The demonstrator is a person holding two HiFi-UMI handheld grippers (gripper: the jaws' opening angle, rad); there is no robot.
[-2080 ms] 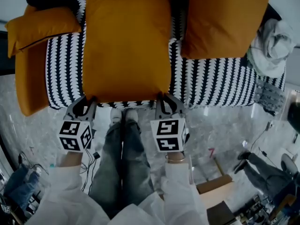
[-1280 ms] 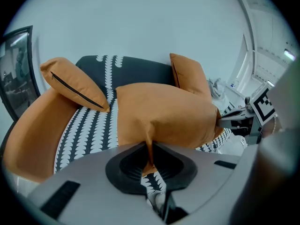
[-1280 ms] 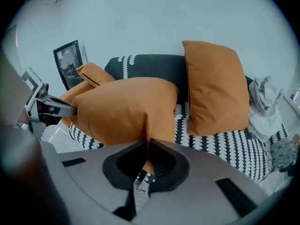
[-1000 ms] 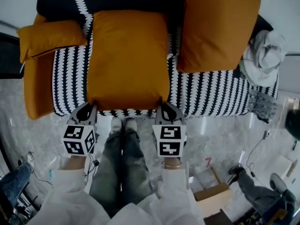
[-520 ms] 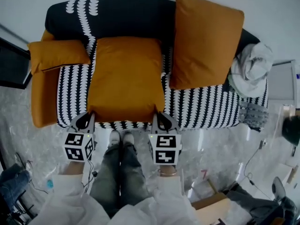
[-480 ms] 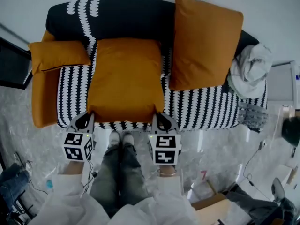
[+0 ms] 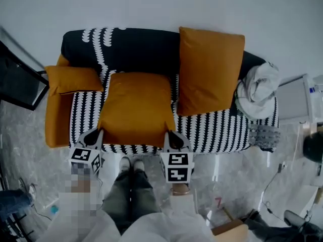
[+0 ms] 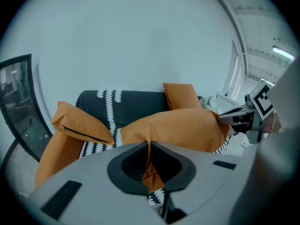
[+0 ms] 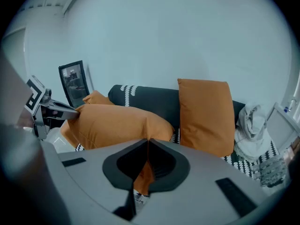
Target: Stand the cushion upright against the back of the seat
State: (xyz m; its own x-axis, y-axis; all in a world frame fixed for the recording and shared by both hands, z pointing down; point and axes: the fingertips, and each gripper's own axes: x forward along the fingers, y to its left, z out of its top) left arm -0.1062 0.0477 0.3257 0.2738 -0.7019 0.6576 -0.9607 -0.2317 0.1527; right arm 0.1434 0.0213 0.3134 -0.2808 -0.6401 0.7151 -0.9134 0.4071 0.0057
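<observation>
Lifted since a moment ago, the cushion [image 7: 136, 107] has its near edge raised off the striped seat [image 7: 217, 130]. Left tool [image 7: 95, 133], just closing tighter, and right tool [image 7: 170, 134] each pinch a near corner, ready to swing it upright against the backrest [image 7: 136, 47].

Orange cushion [image 7: 136, 107] on sofa [image 7: 136, 47], front corners pinched by left tongs [image 7: 95, 134], jaws just closing, and right tongs [image 7: 170, 135]. Another cushion [image 7: 211, 69] upright against sofa's back.

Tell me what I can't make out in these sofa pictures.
- Sofa seat under the held cushion: head view, the cushion covers it.
- White bundle at its right end: head view, too small to identify.
- Dark panel: head view, cut off by the left edge.
</observation>
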